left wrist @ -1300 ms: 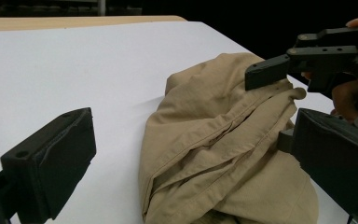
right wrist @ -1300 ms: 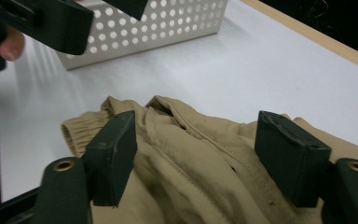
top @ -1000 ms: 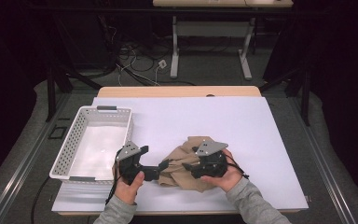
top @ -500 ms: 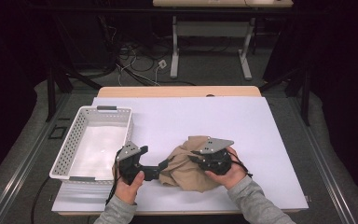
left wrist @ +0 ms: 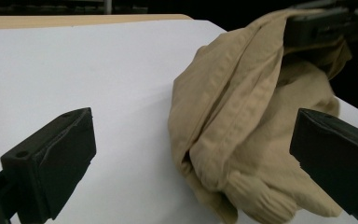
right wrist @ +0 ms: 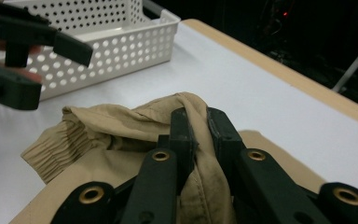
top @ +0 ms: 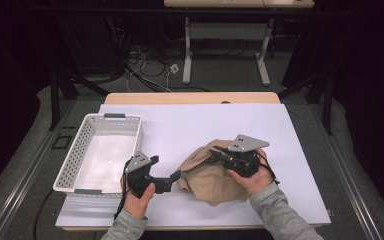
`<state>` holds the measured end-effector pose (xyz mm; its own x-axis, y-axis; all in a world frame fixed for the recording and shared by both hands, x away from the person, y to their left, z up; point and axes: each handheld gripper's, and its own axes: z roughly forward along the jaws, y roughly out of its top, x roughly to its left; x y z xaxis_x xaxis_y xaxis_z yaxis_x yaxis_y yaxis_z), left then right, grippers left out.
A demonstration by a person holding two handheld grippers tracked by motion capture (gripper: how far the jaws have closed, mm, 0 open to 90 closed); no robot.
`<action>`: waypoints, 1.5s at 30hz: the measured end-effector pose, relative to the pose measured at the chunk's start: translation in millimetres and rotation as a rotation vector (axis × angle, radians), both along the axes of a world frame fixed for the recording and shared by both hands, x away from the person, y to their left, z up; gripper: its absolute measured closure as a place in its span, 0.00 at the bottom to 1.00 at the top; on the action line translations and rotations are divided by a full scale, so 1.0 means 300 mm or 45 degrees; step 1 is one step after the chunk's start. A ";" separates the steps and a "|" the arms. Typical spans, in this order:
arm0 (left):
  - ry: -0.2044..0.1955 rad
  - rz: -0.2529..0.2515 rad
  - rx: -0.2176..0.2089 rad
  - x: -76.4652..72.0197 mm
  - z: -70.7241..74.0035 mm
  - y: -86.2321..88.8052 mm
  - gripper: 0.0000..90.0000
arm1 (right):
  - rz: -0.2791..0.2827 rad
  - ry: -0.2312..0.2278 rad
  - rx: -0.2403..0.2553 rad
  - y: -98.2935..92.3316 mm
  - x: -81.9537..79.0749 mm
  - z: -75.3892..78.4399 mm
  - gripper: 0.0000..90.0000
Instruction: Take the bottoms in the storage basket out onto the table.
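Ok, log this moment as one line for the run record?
right gripper: just closed, pinching crumpled tan cloth garment | left gripper: open beside it | white perforated plastic basket: empty, left

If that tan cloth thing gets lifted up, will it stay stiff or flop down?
It will probably flop. The tan garment lies in soft crumpled folds, and where the right gripper pinches a fold, the fabric bunches and drapes around the jaws. It likely weighs little for its size and should not slip easily, since the cloth looks matte with a ribbed cuff.
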<state>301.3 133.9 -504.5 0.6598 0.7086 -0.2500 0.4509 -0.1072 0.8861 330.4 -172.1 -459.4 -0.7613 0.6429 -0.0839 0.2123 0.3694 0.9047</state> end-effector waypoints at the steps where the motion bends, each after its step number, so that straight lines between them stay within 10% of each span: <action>1: -0.003 -0.001 0.003 0.000 0.001 0.001 0.00 | -0.009 -0.003 0.008 -0.004 0.002 0.007 0.91; 14: 0.000 -0.013 0.035 -0.001 -0.013 -0.030 0.00 | -0.089 -0.074 0.085 -0.080 0.028 0.100 0.92; 26: -0.016 -0.111 0.055 -0.003 -0.042 -0.154 0.01 | -0.088 -0.066 0.091 -0.084 0.021 0.087 0.92; 30: 0.048 -0.097 0.068 0.013 -0.072 -0.164 0.22 | -0.083 -0.067 0.093 -0.092 0.017 0.085 0.92; 45: 0.109 -0.134 0.024 0.033 -0.106 -0.177 0.49 | -0.089 -0.034 0.125 -0.134 0.015 0.059 0.92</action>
